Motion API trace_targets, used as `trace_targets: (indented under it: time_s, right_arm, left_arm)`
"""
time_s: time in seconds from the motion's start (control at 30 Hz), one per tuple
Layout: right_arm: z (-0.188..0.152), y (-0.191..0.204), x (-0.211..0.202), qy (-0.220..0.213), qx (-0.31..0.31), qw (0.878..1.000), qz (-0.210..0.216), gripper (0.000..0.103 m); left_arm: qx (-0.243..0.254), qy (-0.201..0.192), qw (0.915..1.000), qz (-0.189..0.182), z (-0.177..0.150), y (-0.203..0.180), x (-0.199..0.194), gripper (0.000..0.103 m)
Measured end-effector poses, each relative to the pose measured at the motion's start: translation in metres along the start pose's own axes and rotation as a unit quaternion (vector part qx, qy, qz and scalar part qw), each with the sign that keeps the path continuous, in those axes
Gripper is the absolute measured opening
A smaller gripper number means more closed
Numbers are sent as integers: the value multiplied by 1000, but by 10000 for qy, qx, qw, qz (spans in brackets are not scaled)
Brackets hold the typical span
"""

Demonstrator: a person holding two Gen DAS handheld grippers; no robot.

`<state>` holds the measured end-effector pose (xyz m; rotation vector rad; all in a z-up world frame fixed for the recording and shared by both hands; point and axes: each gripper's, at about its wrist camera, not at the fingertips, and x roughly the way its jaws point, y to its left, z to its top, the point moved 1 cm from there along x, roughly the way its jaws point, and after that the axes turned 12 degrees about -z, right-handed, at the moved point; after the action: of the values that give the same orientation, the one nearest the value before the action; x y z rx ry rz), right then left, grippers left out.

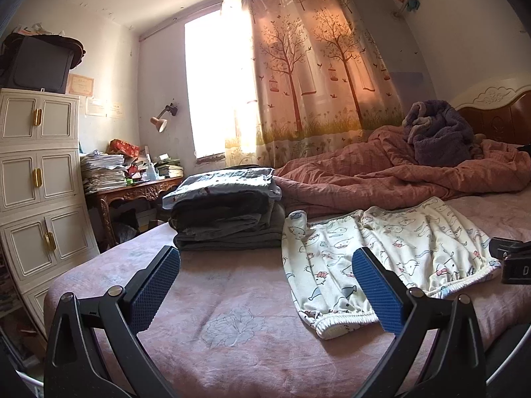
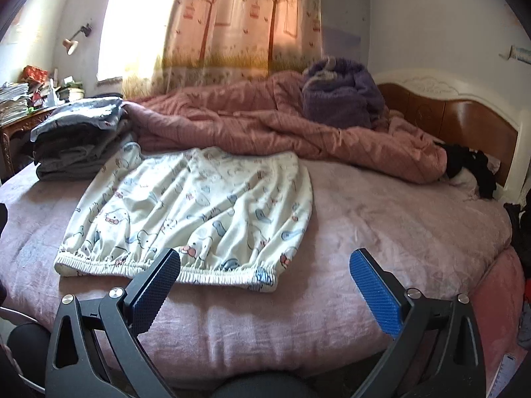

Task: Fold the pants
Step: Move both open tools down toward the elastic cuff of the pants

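White cartoon-print pants point(image 1: 381, 252) lie on the pink bed, folded, with the elastic waistband at the near edge. In the right wrist view the pants point(image 2: 199, 212) spread left of centre, waistband toward me. My left gripper point(image 1: 265, 265) is open, hovering just above the sheet; its right finger overlaps the pants' near-left part. My right gripper point(image 2: 265, 265) is open above the bed's front edge, its left finger over the waistband, nothing between the pads. The right gripper's black body point(image 1: 511, 258) shows at the far right of the left wrist view.
A stack of folded dark clothes point(image 1: 225, 212) sits at the back left of the bed. A rumpled pink quilt point(image 2: 282, 132) with a purple blanket point(image 2: 341, 99) fills the back. A white cabinet point(image 1: 36, 182) and cluttered desk point(image 1: 132, 189) stand left; the headboard point(image 2: 448, 116) is at right.
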<state>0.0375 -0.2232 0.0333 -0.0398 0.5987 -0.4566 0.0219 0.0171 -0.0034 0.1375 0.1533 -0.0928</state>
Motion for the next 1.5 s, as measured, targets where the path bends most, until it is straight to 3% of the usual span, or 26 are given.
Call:
trace_targets:
  time_s: [0.07, 0.23, 0.33, 0.47, 0.6, 0.67, 0.73, 0.9, 1.07, 1.23, 1.33, 1.5]
  right_arm:
    - [4, -5, 4, 159, 85, 9994, 302, 102]
    - [16, -10, 9, 264, 72, 9991, 309, 102]
    - [21, -16, 15, 437, 230, 9969, 607, 102]
    - [26, -18, 22, 429, 207, 9976, 496, 102]
    - [29, -27, 27, 647, 406, 9939, 797, 102]
    - [30, -29, 24, 533, 368, 9958, 643, 102]
    - [32, -29, 22, 488, 298, 9967, 576, 102]
    - [26, -35, 28, 658, 453, 9928, 888, 102]
    - [12, -66, 34, 858, 789, 9912, 634, 102]
    - [24, -123, 16, 370, 767, 9952, 489, 102]
    - [38, -155, 6, 122, 957, 9944, 437, 102]
    - [65, -187, 5, -200, 1374, 9859, 930, 102]
  left_arm:
    - [12, 40, 10000, 42, 0, 0, 3, 103]
    - [186, 114, 9997, 131, 0, -8, 7, 103]
    - [315, 184, 9990, 264, 0, -14, 10, 103]
    - [473, 220, 9982, 312, 1, -23, 14, 103]
    - [599, 271, 9971, 382, 2, -31, 17, 103]
    - [632, 256, 9971, 350, 3, -34, 17, 103]
    - [601, 313, 9974, 229, 5, -36, 21, 103]
    - [711, 315, 9969, -151, 24, -52, 38, 103]
    - [548, 450, 9953, -652, 40, -75, 52, 103]
    - [294, 526, 9922, -1093, 53, -100, 57, 103]
    - [202, 737, 9884, -1316, 56, -116, 66, 90]
    - [133, 1091, 9794, -1695, 56, -132, 80, 69]
